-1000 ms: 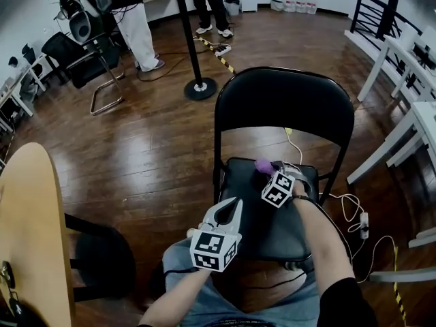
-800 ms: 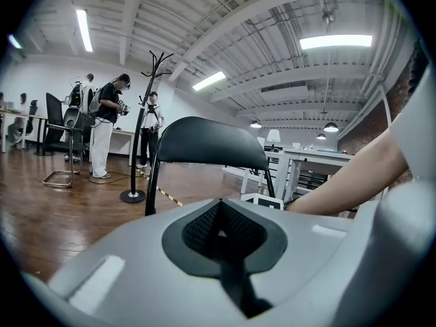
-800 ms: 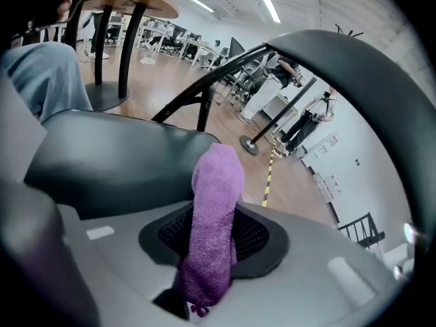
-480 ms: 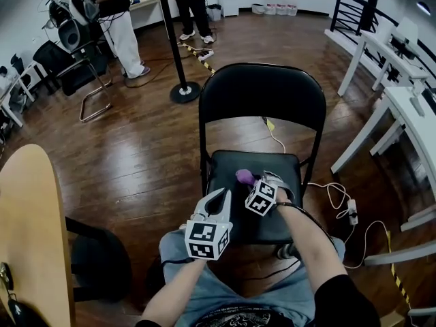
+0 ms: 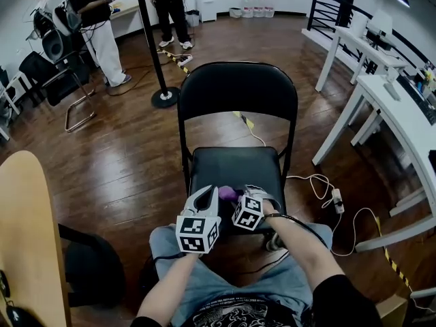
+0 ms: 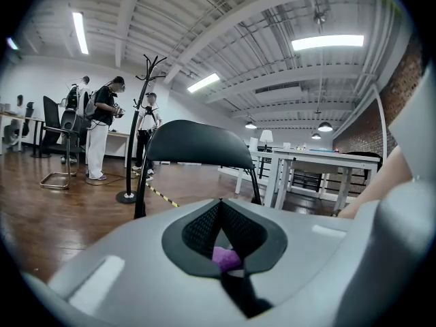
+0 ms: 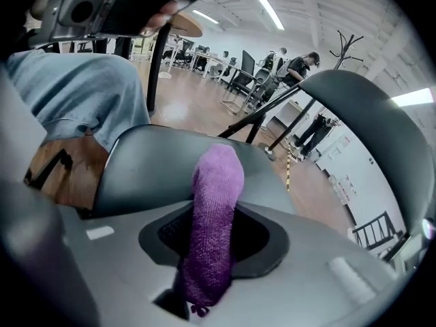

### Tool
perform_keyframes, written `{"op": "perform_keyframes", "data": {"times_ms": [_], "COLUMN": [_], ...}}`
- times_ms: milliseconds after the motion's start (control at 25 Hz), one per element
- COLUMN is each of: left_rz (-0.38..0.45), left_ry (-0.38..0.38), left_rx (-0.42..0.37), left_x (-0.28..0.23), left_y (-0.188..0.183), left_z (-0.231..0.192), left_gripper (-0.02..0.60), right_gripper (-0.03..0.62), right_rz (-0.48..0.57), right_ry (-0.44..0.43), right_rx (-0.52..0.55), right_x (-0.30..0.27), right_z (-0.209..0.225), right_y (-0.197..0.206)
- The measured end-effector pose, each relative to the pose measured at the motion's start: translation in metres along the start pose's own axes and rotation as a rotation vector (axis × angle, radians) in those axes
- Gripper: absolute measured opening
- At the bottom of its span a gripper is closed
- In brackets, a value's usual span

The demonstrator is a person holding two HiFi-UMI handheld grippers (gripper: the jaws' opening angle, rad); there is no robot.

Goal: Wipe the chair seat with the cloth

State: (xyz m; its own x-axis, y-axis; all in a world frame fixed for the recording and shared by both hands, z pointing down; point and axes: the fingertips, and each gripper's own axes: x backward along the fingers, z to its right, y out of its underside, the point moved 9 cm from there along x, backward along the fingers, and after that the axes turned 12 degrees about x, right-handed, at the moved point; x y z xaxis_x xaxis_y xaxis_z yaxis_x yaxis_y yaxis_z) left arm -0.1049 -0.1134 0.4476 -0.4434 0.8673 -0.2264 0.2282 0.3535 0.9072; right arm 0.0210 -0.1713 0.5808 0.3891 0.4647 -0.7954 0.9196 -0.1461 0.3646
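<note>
A black folding chair stands before me, its seat (image 5: 235, 165) bare at the back. My right gripper (image 5: 238, 196) is over the seat's front edge, shut on a purple cloth (image 5: 227, 193) that pokes out past its jaws. In the right gripper view the cloth (image 7: 216, 210) stands up between the jaws above the seat (image 7: 157, 162). My left gripper (image 5: 206, 195) is shut with nothing in it, just left of the cloth at the front left of the seat. The left gripper view shows a bit of the cloth (image 6: 225, 257) beyond its jaws and the chair back (image 6: 194, 145).
My knees in jeans (image 5: 225, 271) are against the chair's front. A round wooden table (image 5: 27, 237) is at my left. White tables (image 5: 398, 107) stand at the right, with a cable and power strip (image 5: 336, 200) on the floor. A stand's base (image 5: 163, 97) and people (image 5: 95, 26) are behind.
Both grippers have drawn back toward me, from the seat's middle to its front edge, and the cloth came along in the right one. The two grippers are closer together.
</note>
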Motion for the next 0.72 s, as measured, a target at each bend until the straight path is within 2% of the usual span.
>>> {"op": "perform_keyframes", "data": {"times_ms": [400,720], "left_rz": [0.002,-0.008], "left_ry": [0.019,0.025], "left_rx": [-0.006,0.002], "left_x": [0.0,0.001], "left_y": [0.005,0.008], "left_z": [0.011,0.014], "left_gripper": [0.003,0.003], "right_gripper": [0.12,0.12], "right_rz": [0.079,0.078], "right_ry": [-0.024,-0.038], "right_rx": [0.036,0.06], "right_x": [0.042,0.046], "right_z": [-0.064,-0.082], "right_y": [-0.008,-0.012]}}
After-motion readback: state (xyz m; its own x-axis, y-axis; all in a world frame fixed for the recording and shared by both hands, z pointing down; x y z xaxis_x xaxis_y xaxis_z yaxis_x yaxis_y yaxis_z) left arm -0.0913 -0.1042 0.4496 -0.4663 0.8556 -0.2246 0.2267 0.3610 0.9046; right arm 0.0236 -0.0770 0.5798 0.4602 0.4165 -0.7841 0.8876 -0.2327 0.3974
